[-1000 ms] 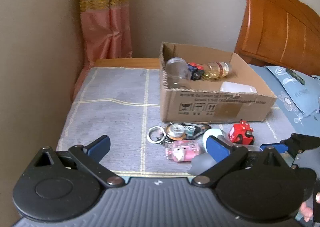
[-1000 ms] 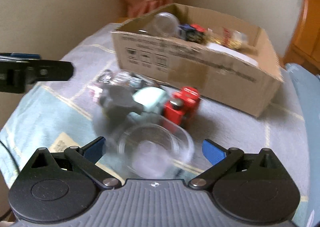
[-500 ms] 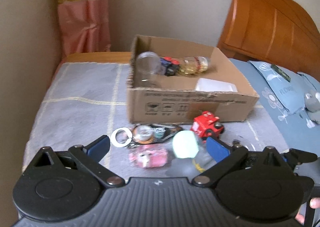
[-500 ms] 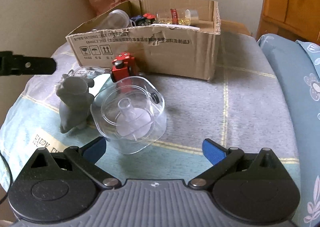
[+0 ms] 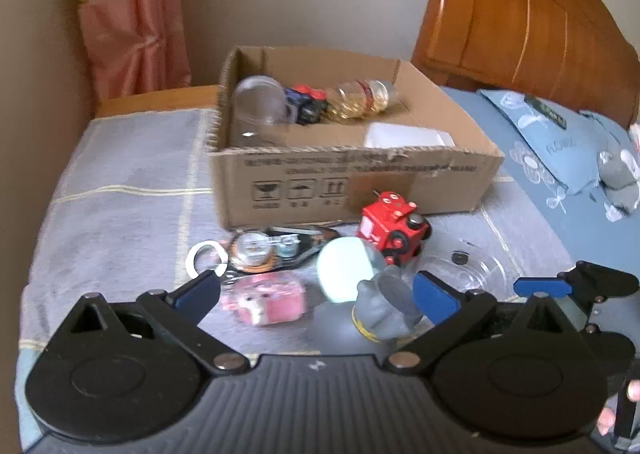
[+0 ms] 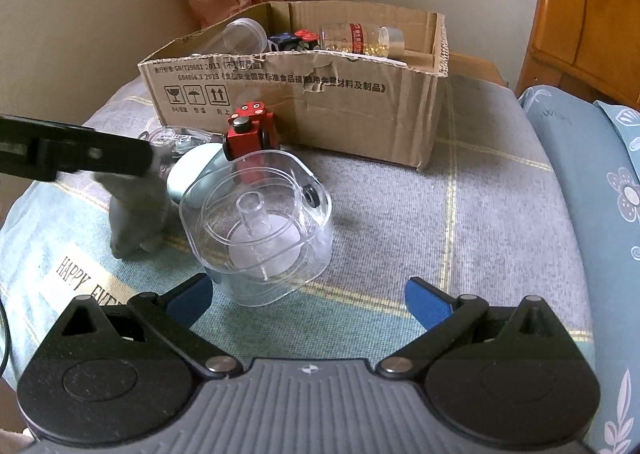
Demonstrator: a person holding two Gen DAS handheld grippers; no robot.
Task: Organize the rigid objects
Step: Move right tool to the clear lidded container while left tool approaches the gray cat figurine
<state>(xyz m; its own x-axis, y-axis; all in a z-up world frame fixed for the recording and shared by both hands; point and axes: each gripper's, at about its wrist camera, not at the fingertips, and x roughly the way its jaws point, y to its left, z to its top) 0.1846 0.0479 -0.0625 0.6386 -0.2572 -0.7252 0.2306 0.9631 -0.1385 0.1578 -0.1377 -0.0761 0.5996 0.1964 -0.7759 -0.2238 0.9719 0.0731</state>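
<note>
Loose items lie on the bed in front of a cardboard box (image 5: 440, 190) (image 6: 360, 114). My left gripper (image 5: 316, 294) is open, low over a pink block toy (image 5: 264, 300) and a grey figurine (image 5: 386, 308) that stands by its right finger. Beyond them are a pale blue round piece (image 5: 346, 268), a red toy car (image 5: 394, 228) (image 6: 250, 132) and a keychain bundle (image 5: 260, 250). My right gripper (image 6: 310, 296) is open, with a clear plastic container (image 6: 256, 226) (image 5: 464, 270) just ahead of its fingers. The figurine (image 6: 136, 210) looks blurred there.
The box holds a clear jar (image 5: 260, 102), a dark toy car (image 5: 306, 104), a capsule bottle (image 5: 360, 98) and a white case (image 5: 404, 136). A wall and curtain (image 5: 132, 14) close the left. A wooden headboard (image 5: 520, 22) and blue pillow (image 5: 560, 142) are right.
My left gripper has shifted right and closer, so the grey figurine now stands by its right finger. My right gripper has swung round and come nearer to the clear container.
</note>
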